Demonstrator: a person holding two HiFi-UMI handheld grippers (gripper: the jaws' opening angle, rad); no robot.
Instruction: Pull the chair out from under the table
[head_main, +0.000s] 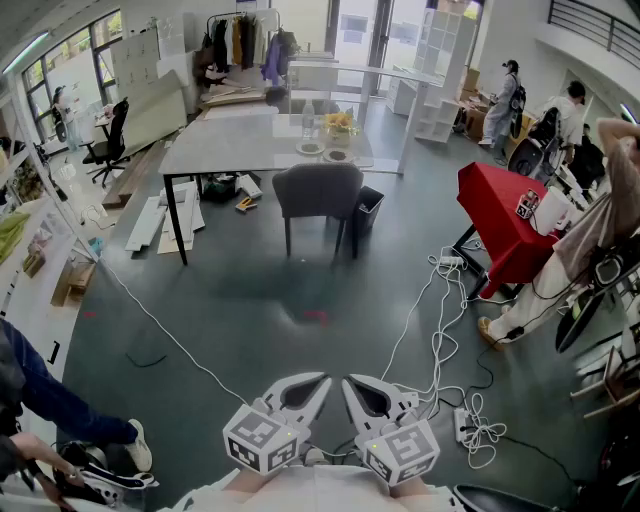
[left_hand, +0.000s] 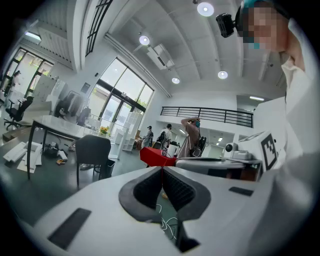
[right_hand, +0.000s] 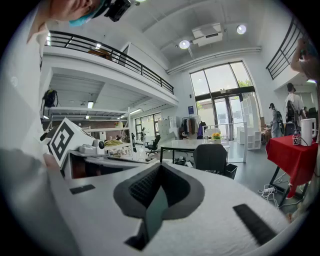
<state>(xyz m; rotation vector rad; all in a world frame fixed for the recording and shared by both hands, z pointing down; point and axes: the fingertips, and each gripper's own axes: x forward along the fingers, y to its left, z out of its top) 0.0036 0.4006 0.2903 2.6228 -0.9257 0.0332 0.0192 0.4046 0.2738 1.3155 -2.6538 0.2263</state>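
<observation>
The long grey table (head_main: 240, 145) stands across the room, well apart from the person. The dark chair (head_main: 318, 192) is pushed in at the table's near edge, its back toward the camera. Just right of the chair a black bin (head_main: 367, 210) stands on the floor, its inside hidden. Two plates (head_main: 310, 148) lie on the table beside what may be yellow flowers (head_main: 338, 122). The left gripper (head_main: 322, 381) and right gripper (head_main: 348, 383) hang side by side, jaws pressed together on nothing.
</observation>
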